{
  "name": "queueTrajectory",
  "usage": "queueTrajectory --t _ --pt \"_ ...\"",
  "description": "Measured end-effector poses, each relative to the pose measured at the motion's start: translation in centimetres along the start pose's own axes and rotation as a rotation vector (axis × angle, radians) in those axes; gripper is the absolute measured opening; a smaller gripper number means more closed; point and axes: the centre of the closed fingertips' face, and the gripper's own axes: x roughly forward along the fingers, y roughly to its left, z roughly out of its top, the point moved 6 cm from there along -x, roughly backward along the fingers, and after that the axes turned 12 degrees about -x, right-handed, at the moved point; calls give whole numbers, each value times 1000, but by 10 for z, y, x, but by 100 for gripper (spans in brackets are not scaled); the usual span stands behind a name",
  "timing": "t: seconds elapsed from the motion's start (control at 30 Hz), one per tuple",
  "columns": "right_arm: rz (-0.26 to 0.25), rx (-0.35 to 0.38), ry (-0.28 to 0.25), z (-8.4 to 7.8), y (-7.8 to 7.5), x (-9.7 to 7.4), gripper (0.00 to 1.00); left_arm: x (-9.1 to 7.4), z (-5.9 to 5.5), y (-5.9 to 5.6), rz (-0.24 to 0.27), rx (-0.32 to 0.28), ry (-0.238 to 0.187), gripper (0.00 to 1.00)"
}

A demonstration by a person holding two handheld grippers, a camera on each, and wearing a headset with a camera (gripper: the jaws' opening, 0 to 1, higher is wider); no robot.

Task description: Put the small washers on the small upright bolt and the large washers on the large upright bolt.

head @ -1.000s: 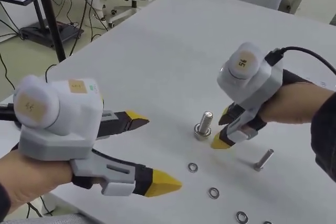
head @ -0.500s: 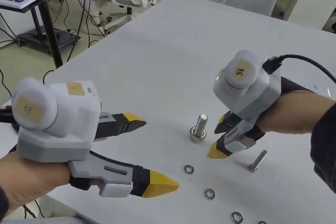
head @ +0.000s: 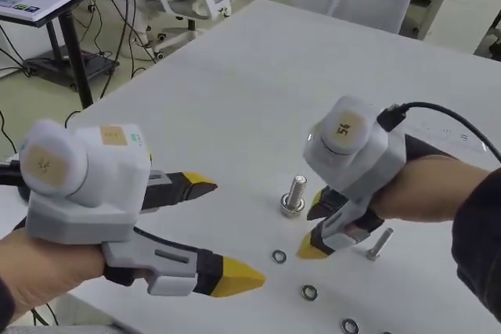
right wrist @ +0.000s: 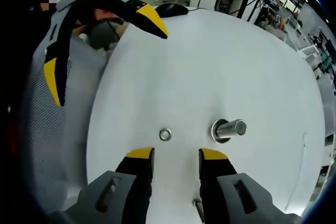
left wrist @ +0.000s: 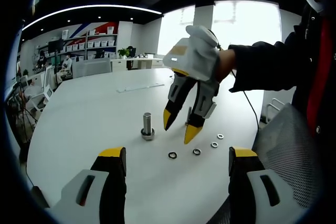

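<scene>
Hovering at five o'clock of the large bolt (head: 295, 193), the right gripper (head: 311, 232) holds its jaws slightly apart and empty. The left gripper (head: 227, 231) gapes wide at nine o'clock. Loose washers (head: 279, 256) lie on the table (head: 235, 99) around six.

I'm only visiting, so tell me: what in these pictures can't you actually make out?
Washers: too small in the head view to tell small from large.
Their row: cut off by the head view's bottom edge, so the count is unsure there.
Small bolt: mostly hidden behind the right hand-held gripper in the left gripper view.
Large bolt: its wide base may be a washer or its own head; too small to tell.
</scene>
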Motion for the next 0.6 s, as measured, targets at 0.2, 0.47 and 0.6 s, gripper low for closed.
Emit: queueTrajectory --t 0.2,0.47,0.6 --pt "16 -13 -1 5 8 7 34 0 0 -1 -2 4 1 80" --pt "36 -29 13 7 12 18 29 2 -1 -3 -7 3 4 80" --pt "41 -41 25 7 11 25 28 2 -2 -2 -7 0 2 80"
